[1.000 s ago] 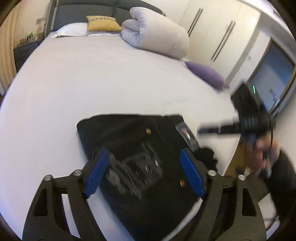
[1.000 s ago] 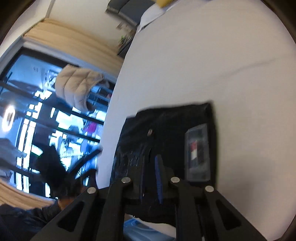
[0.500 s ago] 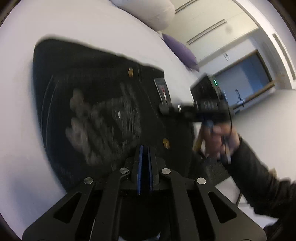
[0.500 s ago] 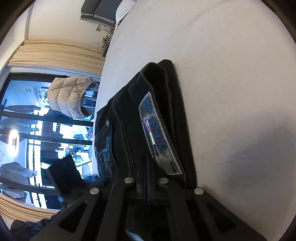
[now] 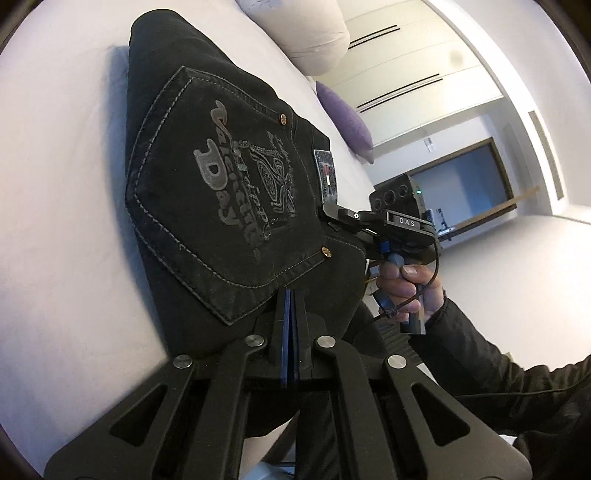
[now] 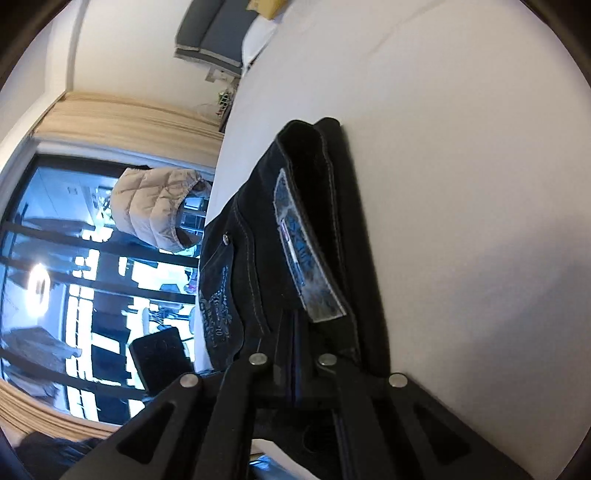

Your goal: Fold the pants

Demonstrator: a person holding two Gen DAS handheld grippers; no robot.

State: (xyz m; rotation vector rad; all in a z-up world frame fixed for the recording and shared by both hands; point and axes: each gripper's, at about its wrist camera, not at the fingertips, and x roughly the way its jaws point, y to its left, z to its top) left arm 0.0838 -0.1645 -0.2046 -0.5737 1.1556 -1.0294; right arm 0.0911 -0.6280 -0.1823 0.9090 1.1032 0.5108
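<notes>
Black jeans (image 5: 221, 192), folded, lie on the white bed (image 5: 55, 184) with a printed back pocket facing up. My left gripper (image 5: 290, 299) is shut on the near edge of the jeans below the pocket. My right gripper (image 6: 295, 325) is shut on the waistband end of the jeans (image 6: 266, 258), beside the blue-grey brand patch (image 6: 303, 266). The right gripper also shows in the left wrist view (image 5: 332, 214), held in a hand at the waistband. The gripped edge looks raised off the bed.
A white rolled duvet (image 5: 310, 33) and a purple pillow (image 5: 347, 122) lie at the far side of the bed. Wardrobe doors (image 5: 406, 62) stand beyond. A window with a beige jacket (image 6: 155, 206) hanging there is on the left in the right wrist view.
My left gripper went from wide open above the jeans to shut on their near edge. My right gripper stayed shut at the waistband. The jeans' edge rose with both grippers.
</notes>
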